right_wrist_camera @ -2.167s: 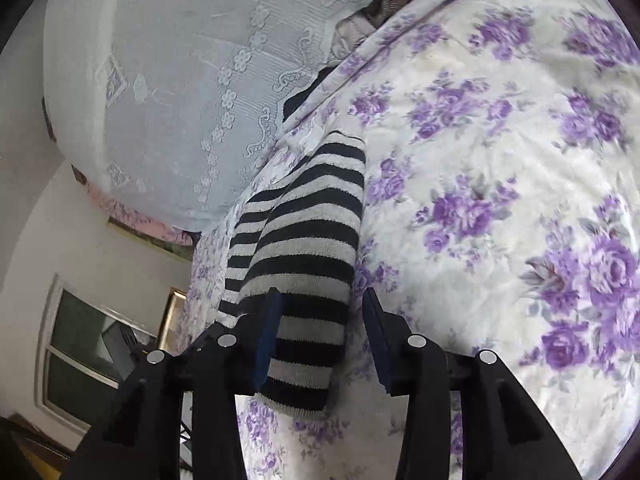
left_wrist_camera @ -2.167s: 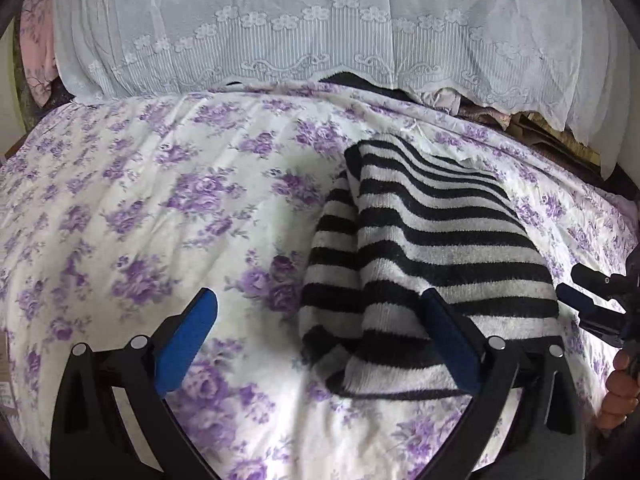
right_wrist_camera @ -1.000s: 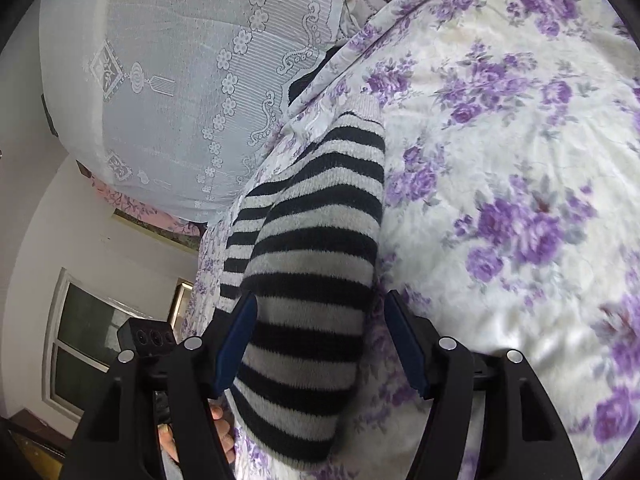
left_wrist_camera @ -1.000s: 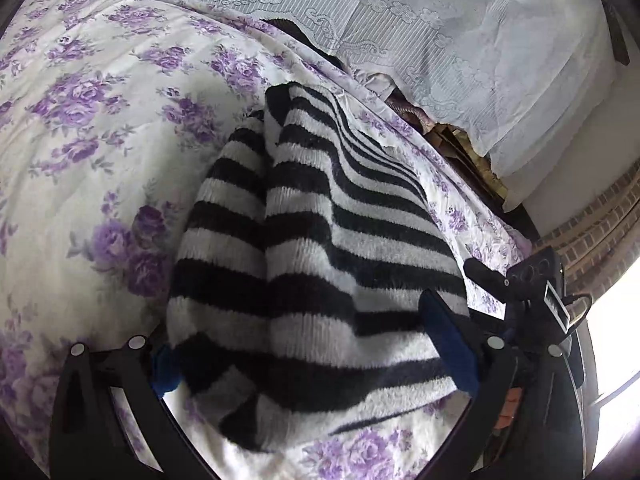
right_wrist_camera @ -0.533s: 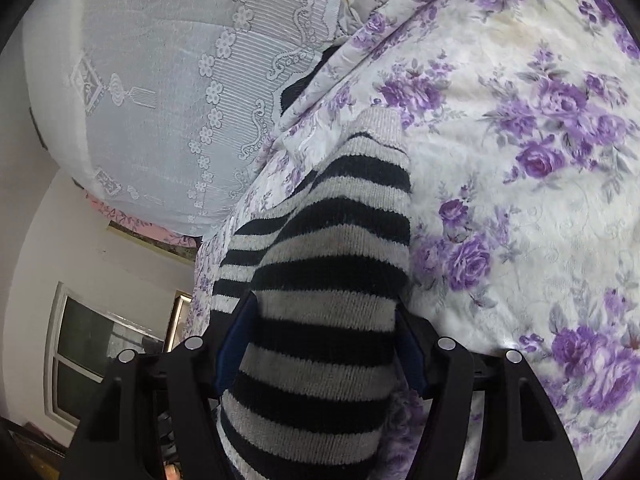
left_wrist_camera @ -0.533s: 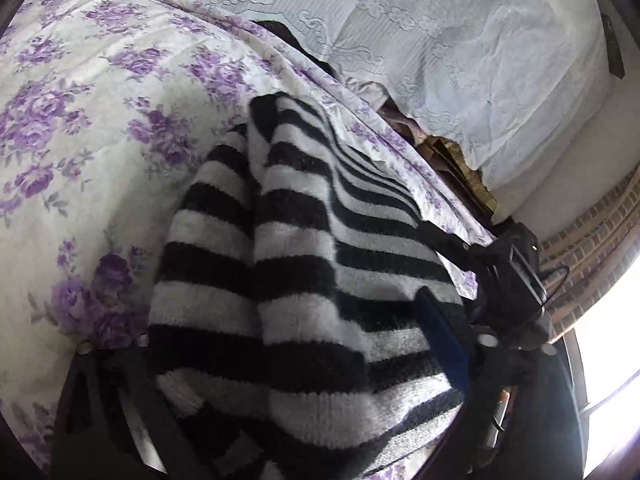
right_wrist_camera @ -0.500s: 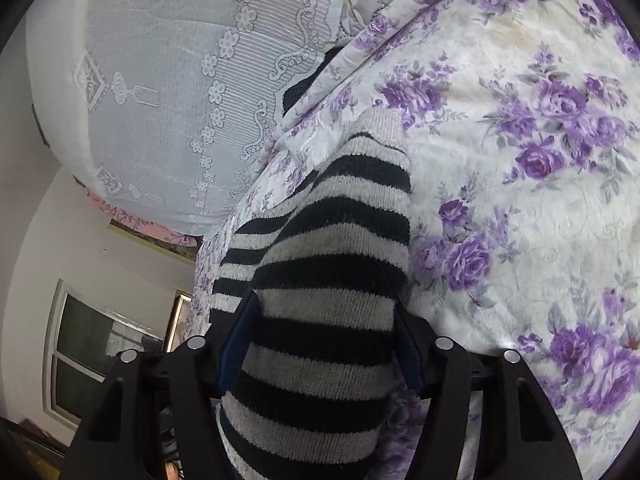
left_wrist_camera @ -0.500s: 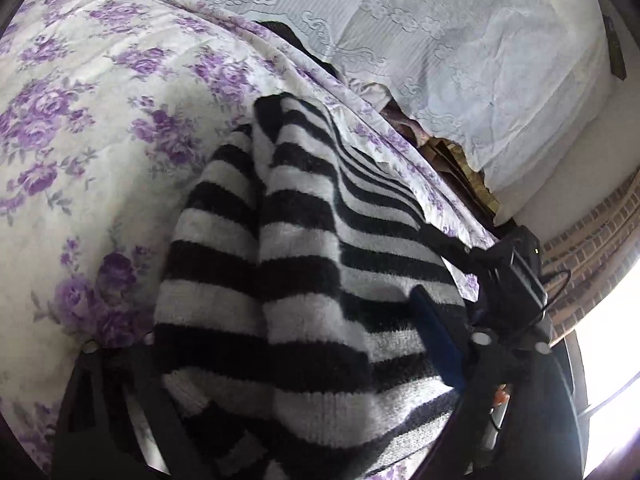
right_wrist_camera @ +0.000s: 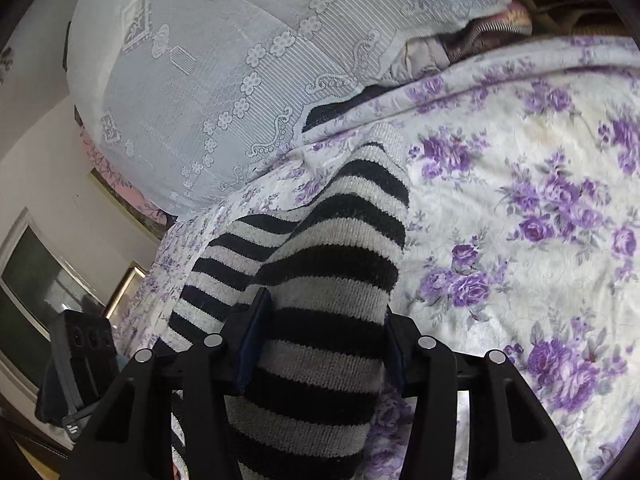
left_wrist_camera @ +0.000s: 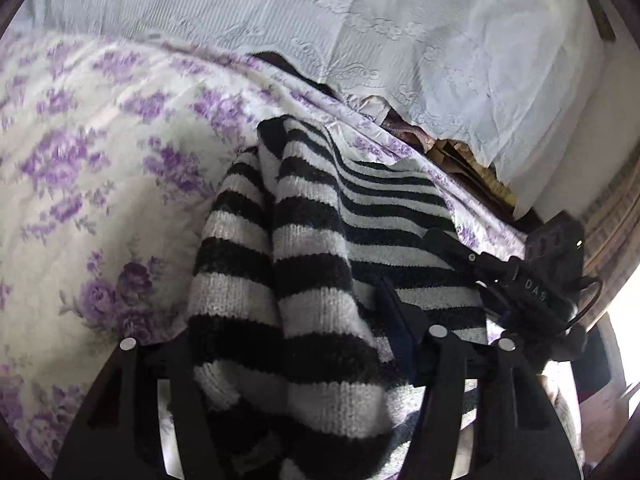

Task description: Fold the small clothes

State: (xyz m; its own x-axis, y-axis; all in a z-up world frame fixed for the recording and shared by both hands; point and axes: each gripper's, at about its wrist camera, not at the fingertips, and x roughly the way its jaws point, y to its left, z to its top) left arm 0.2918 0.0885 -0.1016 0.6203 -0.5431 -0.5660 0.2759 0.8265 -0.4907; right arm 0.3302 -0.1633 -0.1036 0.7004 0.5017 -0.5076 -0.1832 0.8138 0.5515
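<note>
Stripes everywhere: the black-and-white knitted sweater (left_wrist_camera: 320, 248) lies on the bed's purple-flowered bedspread (left_wrist_camera: 80, 160), already doubled up into a long narrow bundle running away toward the lace-covered heap (left_wrist_camera: 360, 32) at the far edge. Both claws sit at the near end of it, which looks to me like the setup for flipping that end up and over to halve the length. The left claw (left_wrist_camera: 288, 344) has just been closing, and the sweater's thick folded edge is bunched between its fingers; its blue right-hand pad (left_wrist_camera: 396, 320) presses into the knit, while the other pad is buried under the fabric, so I'd call it a pinch on the bundle, but I can't see both contact faces. From the right-hand camera, the right claw (right_wrist_camera: 320, 340) has also just been closing, and the rolled sleeve side is squeezed between both blue pads (right_wrist_camera: 254, 332), the knit bulging above them. Taking one side each makes sense: the layers stay stacked instead of sliding apart when lifted. The right claw's black body (left_wrist_camera: 532, 280) shows just beside the sweater in the left view. Chunky knit like this probably sags in the middle if they lift unevenly.
</note>
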